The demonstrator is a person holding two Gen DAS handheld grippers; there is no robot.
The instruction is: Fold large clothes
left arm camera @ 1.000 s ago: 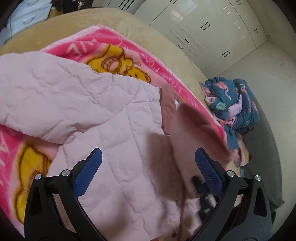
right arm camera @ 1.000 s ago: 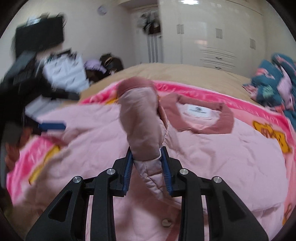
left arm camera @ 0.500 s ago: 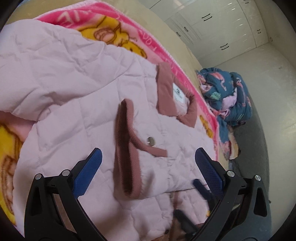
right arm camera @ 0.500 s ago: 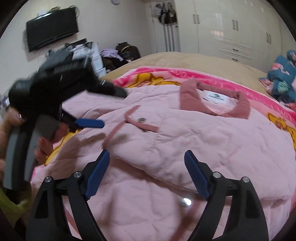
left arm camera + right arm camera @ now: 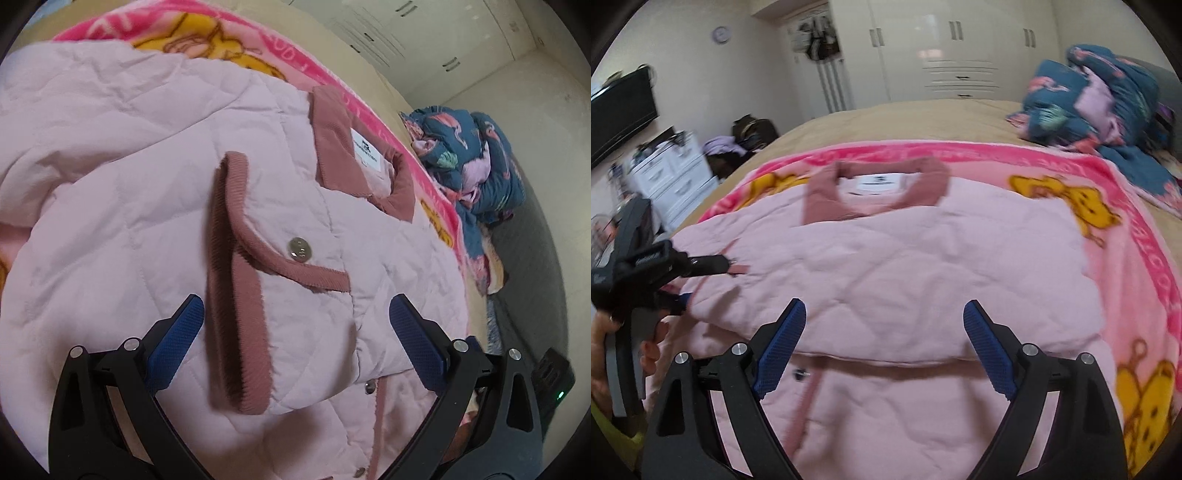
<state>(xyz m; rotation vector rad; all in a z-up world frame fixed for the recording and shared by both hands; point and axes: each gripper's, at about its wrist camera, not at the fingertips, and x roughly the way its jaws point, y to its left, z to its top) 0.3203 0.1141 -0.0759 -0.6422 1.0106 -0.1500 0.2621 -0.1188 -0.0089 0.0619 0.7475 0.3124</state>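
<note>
A pink quilted jacket (image 5: 905, 266) lies on a blanket (image 5: 1137, 236) mid-bed, one sleeve (image 5: 258, 295) folded across. The left hand-held gripper (image 5: 295, 343) is closing slightly, the right hand-held gripper (image 5: 884, 347) opening; neither holds anything. Likely next: fold the other sleeve.

The jacket (image 5: 886, 266) lies flat on a blanket (image 5: 1115, 206), which lies on the bed (image 5: 886, 122); its collar (image 5: 871, 192) points toward the wardrobe (image 5: 960, 48) beyond the bed's far edge; one sleeve is folded across the jacket's front, its cuff (image 5: 236, 280) lying on top just beside a snap button (image 5: 300, 249); a bundle of bedding (image 5: 1100, 96) sits on the bed to the right, behind the blanket's far corner; in the right wrist view a dresser (image 5: 668, 173) stands left of the bed, with what may be bags (image 5: 750, 136) behind it, and a screen (image 5: 620, 114) hangs on the wall above.
</note>
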